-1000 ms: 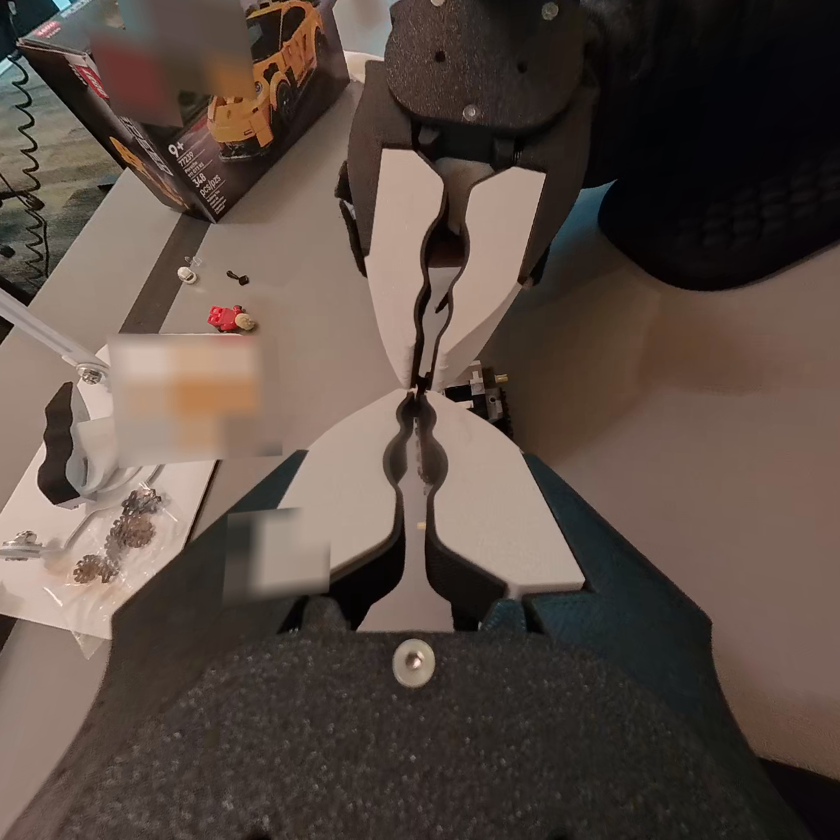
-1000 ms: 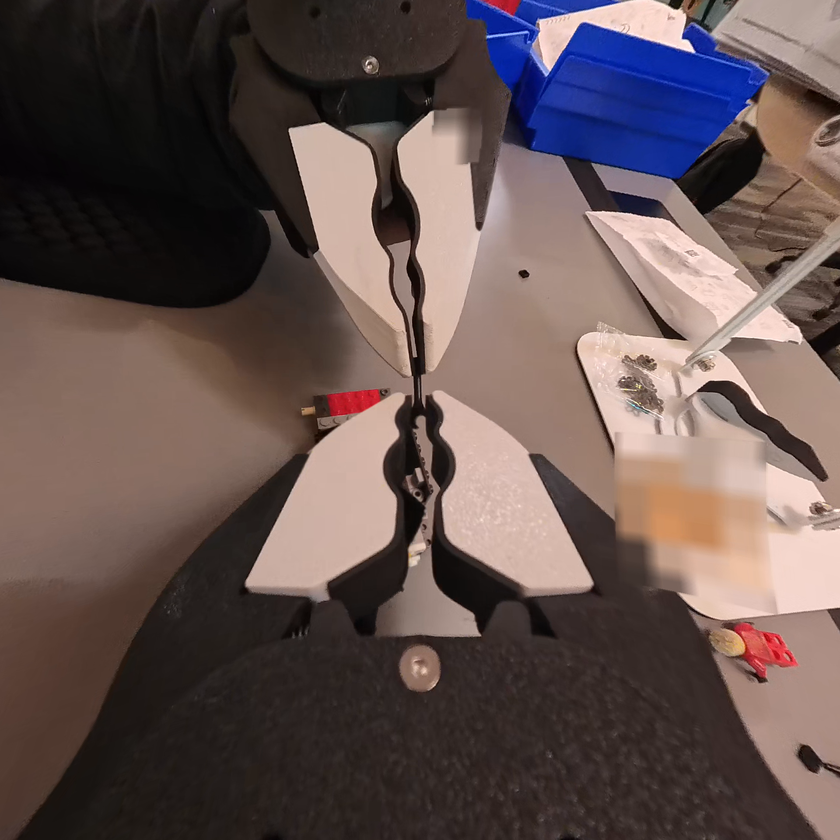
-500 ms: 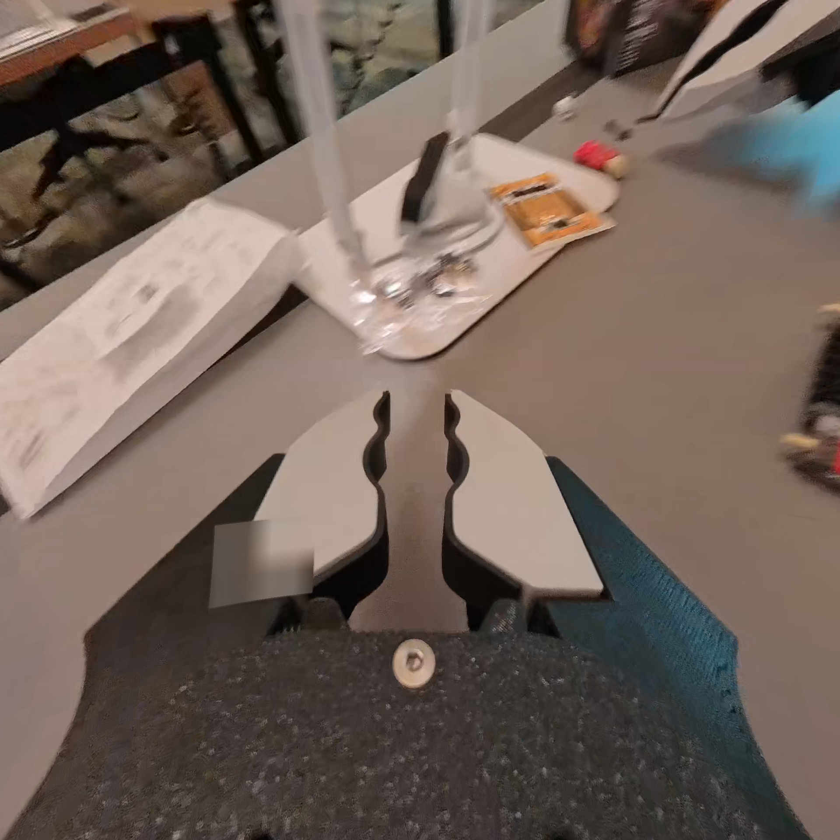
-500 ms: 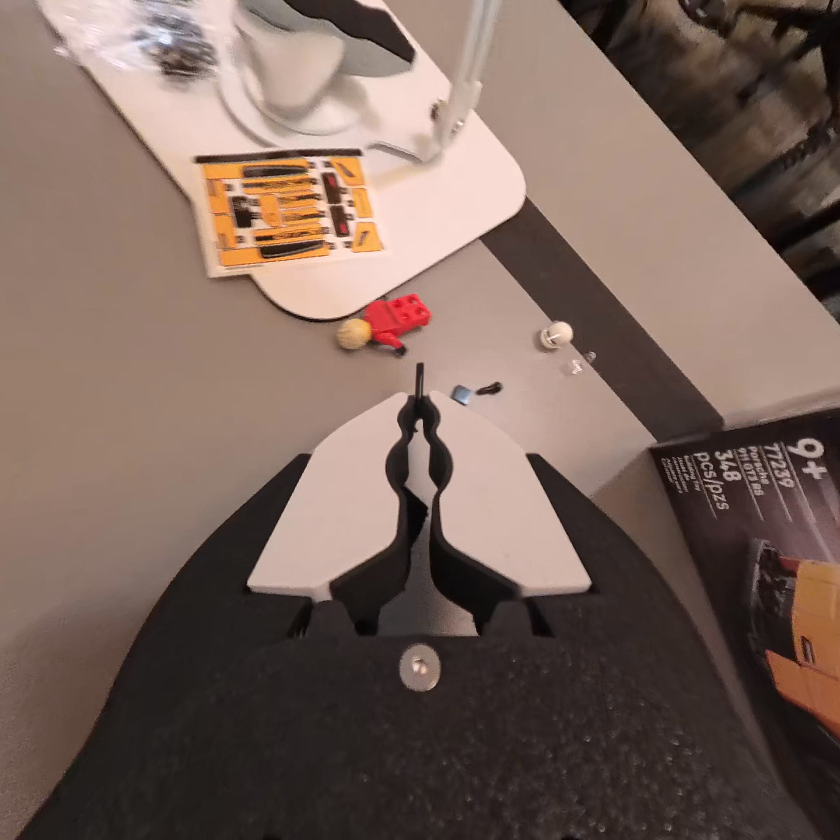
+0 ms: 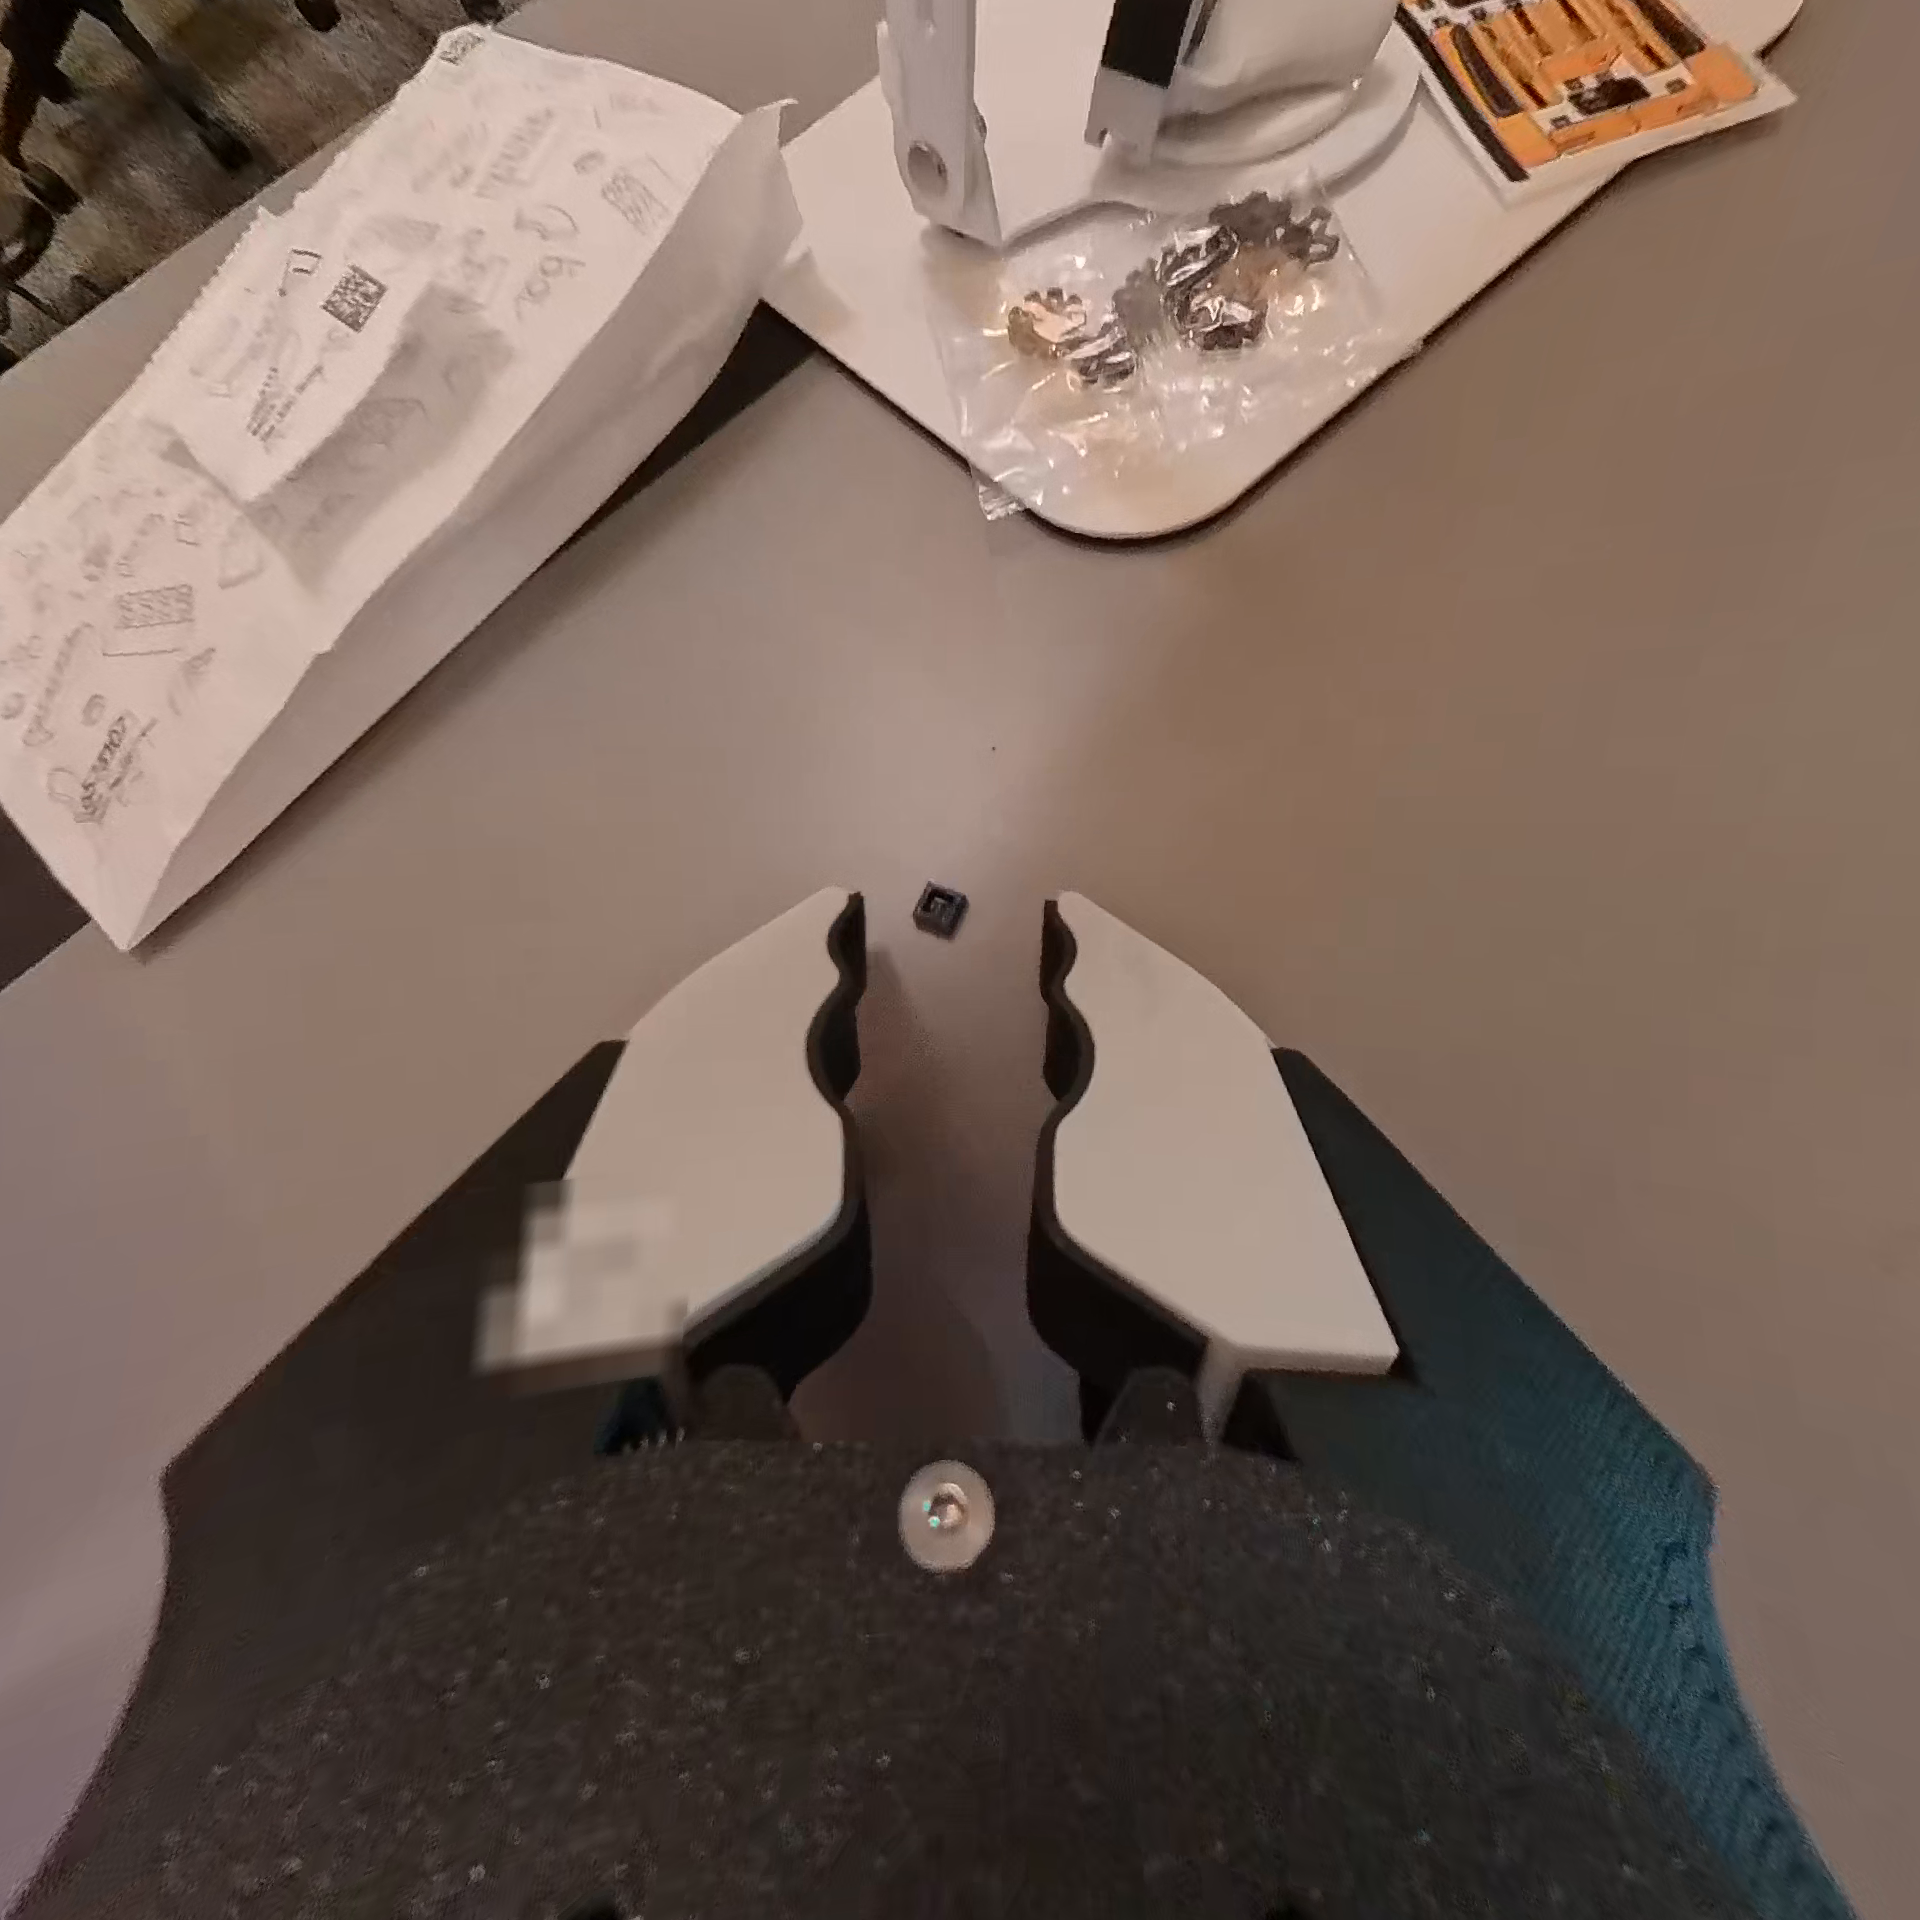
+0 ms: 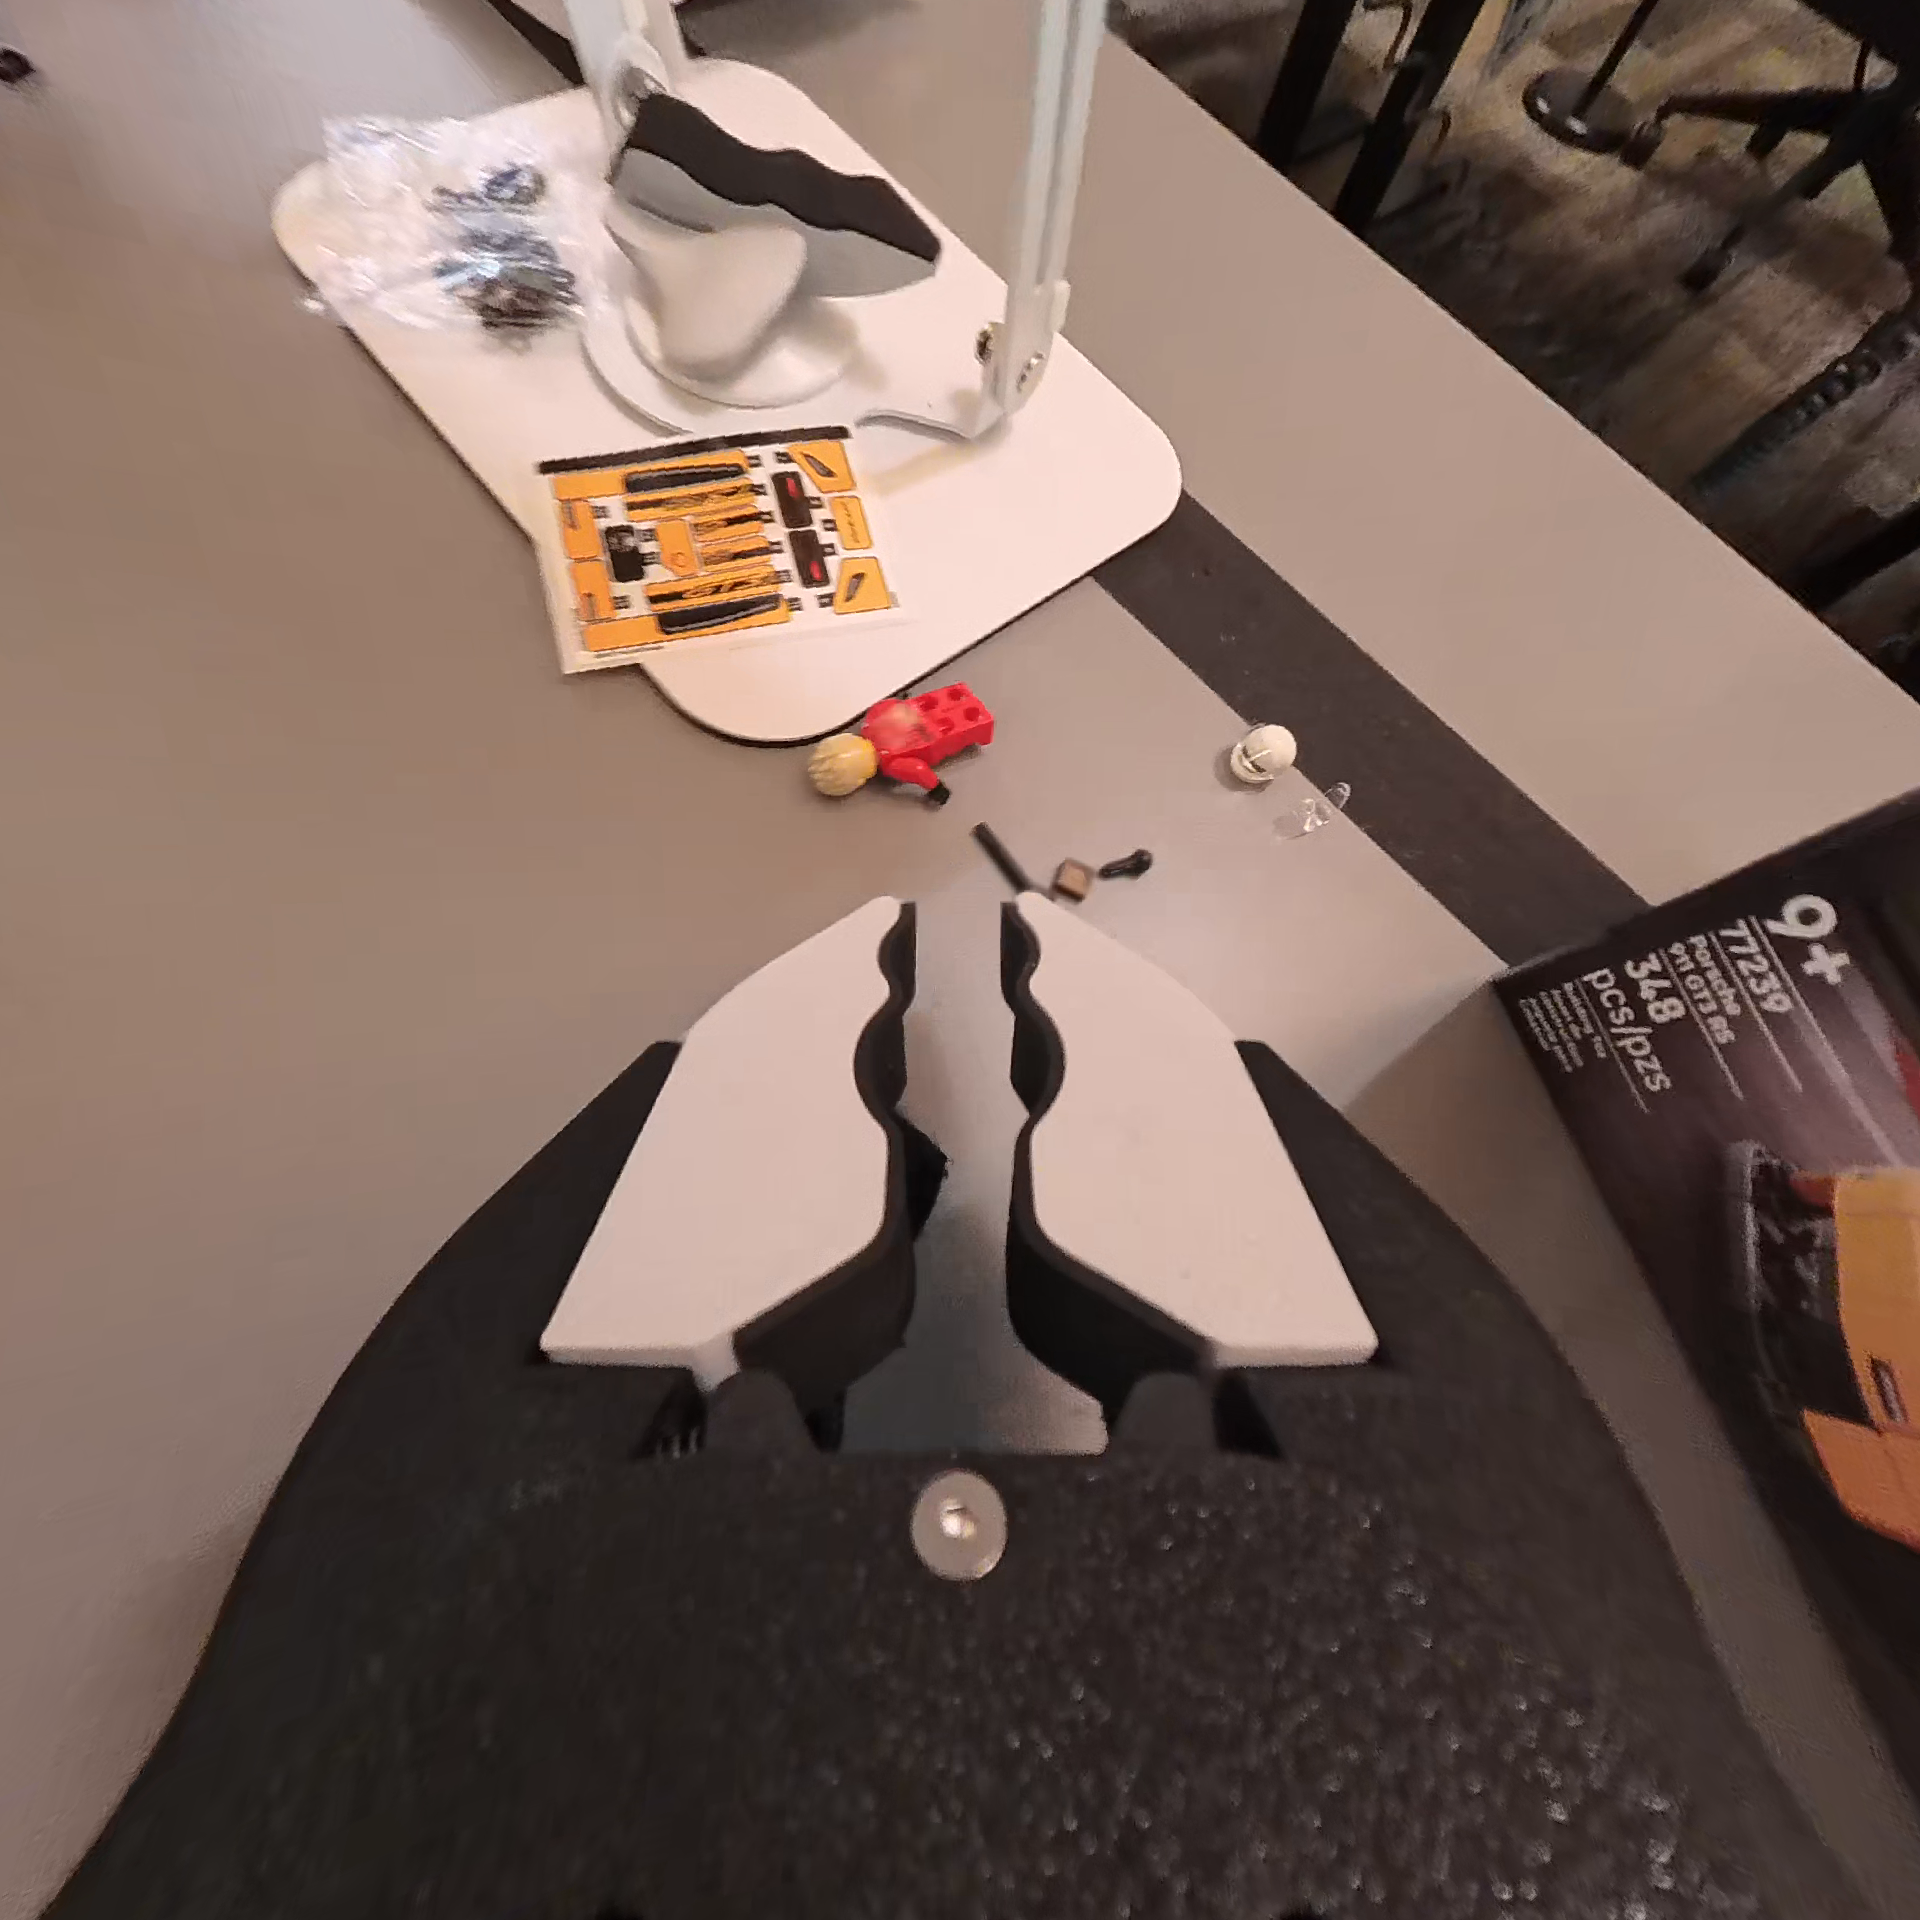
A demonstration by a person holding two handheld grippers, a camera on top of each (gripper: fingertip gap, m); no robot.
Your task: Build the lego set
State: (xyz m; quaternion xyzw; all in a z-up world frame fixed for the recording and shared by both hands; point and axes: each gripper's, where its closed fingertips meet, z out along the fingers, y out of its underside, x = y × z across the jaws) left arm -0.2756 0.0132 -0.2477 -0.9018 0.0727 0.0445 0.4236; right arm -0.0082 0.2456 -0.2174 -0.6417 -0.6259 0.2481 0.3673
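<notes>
Both grippers, left (image 5: 951,914) and right (image 6: 956,914), gape empty over the desk (image 5: 1455,779), a black piece (image 5: 938,909), perhaps a stud, lying between the left's fingertips.

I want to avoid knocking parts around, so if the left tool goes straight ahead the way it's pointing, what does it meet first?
The left tool, open, would first meet the small black piece lying on the table just beyond its tips, roughly centred in the gap. How high the tool sits above the table is unclear.
</notes>
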